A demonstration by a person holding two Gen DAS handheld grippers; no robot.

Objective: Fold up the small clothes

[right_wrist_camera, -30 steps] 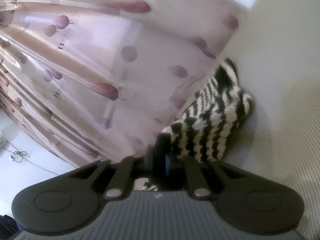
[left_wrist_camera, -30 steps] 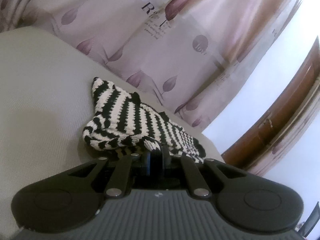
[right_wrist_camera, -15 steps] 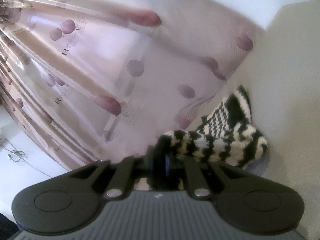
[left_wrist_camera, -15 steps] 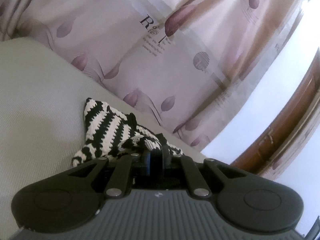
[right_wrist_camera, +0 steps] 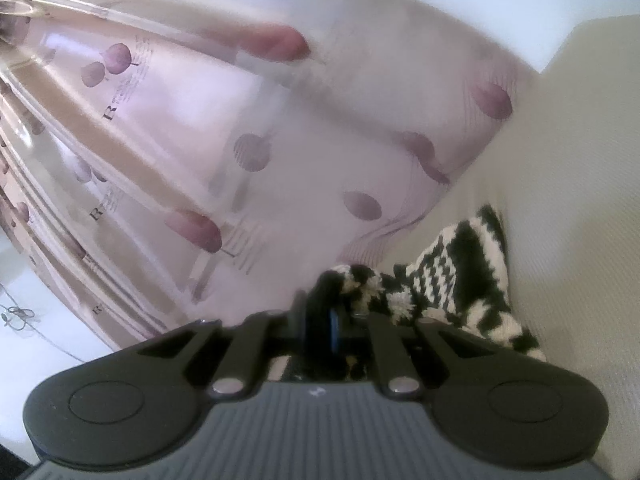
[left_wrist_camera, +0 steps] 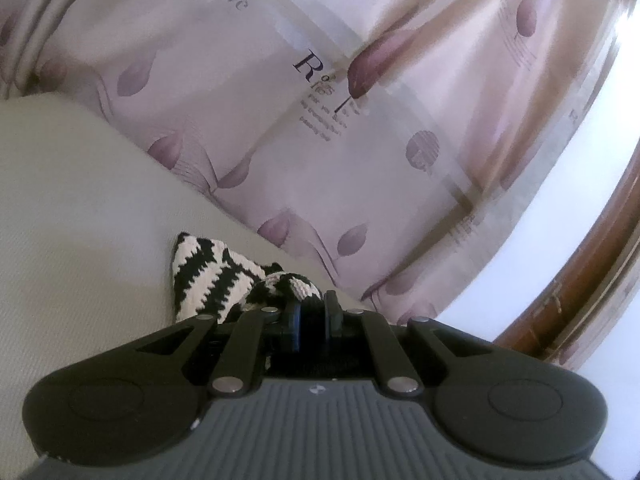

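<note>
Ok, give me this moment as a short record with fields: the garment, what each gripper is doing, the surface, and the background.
garment: black and white striped knit piece, bunched and partly lifted
left gripper: shut on an edge of the knit piece
right gripper: shut on another edge of the knit piece
surface: pale ribbed fabric surface under the garment
background: pink curtain with purple leaf prints and lettering
fold state: not flat; fabric hangs between the two grippers
</note>
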